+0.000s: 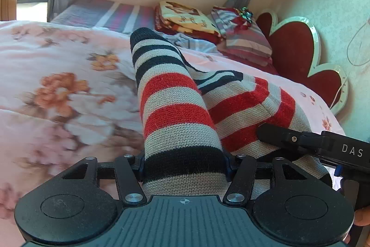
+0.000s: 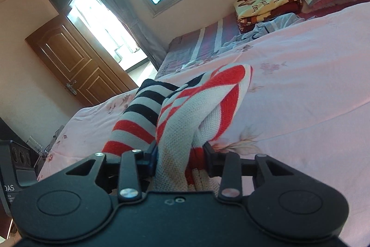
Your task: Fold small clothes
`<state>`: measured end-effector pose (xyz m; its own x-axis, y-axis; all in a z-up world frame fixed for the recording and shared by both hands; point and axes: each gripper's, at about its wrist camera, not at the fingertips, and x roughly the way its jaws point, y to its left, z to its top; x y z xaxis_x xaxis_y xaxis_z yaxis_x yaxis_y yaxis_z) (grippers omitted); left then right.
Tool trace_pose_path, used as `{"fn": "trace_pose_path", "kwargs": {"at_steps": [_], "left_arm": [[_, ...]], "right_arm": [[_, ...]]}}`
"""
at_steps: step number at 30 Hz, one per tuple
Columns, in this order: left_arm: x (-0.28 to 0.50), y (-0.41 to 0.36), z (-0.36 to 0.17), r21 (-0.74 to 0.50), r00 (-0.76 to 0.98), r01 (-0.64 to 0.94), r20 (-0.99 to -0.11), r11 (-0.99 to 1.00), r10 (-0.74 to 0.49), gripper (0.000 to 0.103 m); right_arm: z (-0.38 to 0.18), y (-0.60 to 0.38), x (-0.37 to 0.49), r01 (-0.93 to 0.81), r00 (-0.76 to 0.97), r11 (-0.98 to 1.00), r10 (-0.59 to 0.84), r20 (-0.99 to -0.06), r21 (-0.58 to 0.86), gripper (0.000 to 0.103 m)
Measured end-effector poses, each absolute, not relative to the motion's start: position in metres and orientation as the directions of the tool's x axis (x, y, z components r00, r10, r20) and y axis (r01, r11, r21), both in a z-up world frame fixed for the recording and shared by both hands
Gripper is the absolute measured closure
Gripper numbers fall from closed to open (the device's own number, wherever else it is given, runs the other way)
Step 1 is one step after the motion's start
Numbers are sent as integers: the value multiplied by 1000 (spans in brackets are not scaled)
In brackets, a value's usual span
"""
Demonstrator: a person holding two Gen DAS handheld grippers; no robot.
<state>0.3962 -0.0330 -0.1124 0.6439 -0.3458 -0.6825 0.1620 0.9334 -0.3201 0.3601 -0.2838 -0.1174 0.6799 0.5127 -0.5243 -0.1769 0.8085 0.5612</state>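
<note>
A knitted garment (image 1: pixel 175 108) striped red, grey and black is lifted off the pink floral quilt (image 1: pixel 57 85). My left gripper (image 1: pixel 185 166) is shut on a bunched sleeve-like part of it at a black band, and that part runs away from the camera. My right gripper (image 1: pixel 300 142) comes in from the right and presses on the neighbouring part. In the right wrist view, the right gripper (image 2: pixel 180 154) is shut on a gathered fold of the same garment (image 2: pixel 185 108), which hangs over the quilt (image 2: pixel 300 85). The left gripper's body (image 2: pixel 13 168) shows at the left edge.
Folded blankets (image 1: pixel 185 17) and striped pillows (image 1: pixel 242 38) lie at the head of the bed by a red headboard (image 1: pixel 296 54). A light blue garment (image 1: pixel 192 42) lies crumpled near them. A window and a wooden door (image 2: pixel 69 57) stand beyond the bed.
</note>
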Motion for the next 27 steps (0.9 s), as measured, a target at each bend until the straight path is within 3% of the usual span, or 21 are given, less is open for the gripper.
{"fn": "trace_pose_path", "kwargs": {"at_steps": [14, 21, 23, 25, 27], "left_arm": [[402, 193, -121, -290, 684, 115, -671, 950, -287, 46], [420, 265, -158, -263, 682, 58, -694, 963, -231, 46], [420, 278, -172, -284, 689, 57, -683, 957, -243, 36], [418, 279, -178, -232, 714, 55, -671, 971, -201, 12], [421, 282, -181, -243, 710, 59, -672, 968, -211, 10]], "right_arm": [[-133, -80, 378, -201, 684, 788, 538, -492, 582, 66], [-160, -12, 404, -188, 642, 803, 536, -547, 566, 67], [-168, -1, 406, -165, 639, 826, 506, -579, 539, 66], [-176, -4, 411, -124, 626, 842, 477, -617, 525, 61], [-187, -14, 413, -81, 613, 835, 473, -633, 545, 58]]}}
